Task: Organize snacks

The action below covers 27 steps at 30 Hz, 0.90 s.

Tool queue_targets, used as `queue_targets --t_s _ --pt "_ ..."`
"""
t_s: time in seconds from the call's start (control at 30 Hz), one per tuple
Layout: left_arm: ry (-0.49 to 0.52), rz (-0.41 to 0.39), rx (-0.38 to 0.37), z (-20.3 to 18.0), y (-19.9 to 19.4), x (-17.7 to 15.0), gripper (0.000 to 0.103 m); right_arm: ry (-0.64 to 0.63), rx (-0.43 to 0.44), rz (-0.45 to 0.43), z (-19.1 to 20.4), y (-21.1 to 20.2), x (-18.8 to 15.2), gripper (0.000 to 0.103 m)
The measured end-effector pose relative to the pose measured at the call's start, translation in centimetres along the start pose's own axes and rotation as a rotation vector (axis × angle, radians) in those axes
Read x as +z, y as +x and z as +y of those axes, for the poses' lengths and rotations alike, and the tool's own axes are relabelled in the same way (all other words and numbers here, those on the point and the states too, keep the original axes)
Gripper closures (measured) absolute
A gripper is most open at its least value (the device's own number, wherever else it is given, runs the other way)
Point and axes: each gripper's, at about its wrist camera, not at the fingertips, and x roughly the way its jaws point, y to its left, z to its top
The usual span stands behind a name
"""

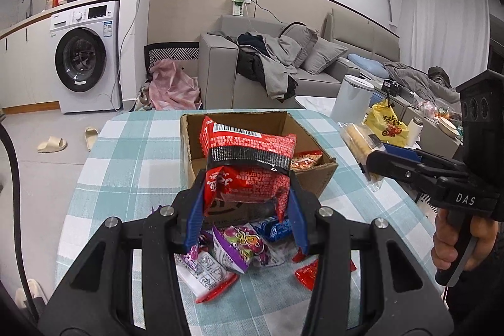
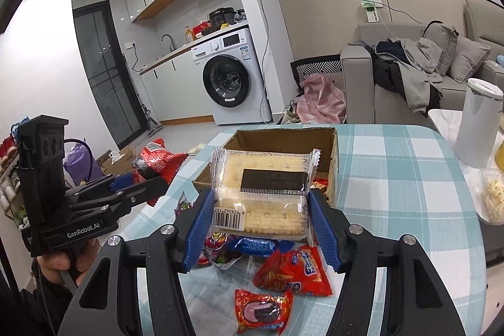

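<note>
Left wrist view: your left gripper clamps a red snack bag between its blue pads, holding it up just in front of the open cardboard box. Beneath it, loose snack packets lie on the checked tablecloth. In the right wrist view, your right gripper squeezes a clear pack of crackers by its two ends, raised at the box's near edge. Below it lie an orange packet and a red cookie packet. Inside the box sits another snack bag. Further back stands a white canister.
</note>
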Motion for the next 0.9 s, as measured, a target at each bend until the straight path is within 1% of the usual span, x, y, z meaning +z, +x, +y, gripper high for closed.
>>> queue_targets --t_s 0.23,0.33,0.4,0.6,0.9 --pt "0.005 0.008 0.015 0.4 2.3 1.3 0.06 0.015 -0.004 0.009 -0.7 1.7 1.3 0.042" --pt "0.002 0.024 0.025 0.7 3.9 1.5 0.06 0.026 -0.004 0.018 -0.9 2.6 1.7 0.042" --pt "0.017 0.024 0.046 0.6 4.9 1.6 0.06 0.032 -0.007 0.021 -1.2 3.2 2.0 0.042" --pt "0.021 0.042 0.062 0.9 8.0 2.0 0.06 0.053 -0.013 0.038 -1.9 5.3 2.5 0.042" --pt "-0.012 0.058 0.066 2.5 12.1 2.9 0.06 0.078 -0.016 0.05 -2.8 8.0 2.9 0.042"
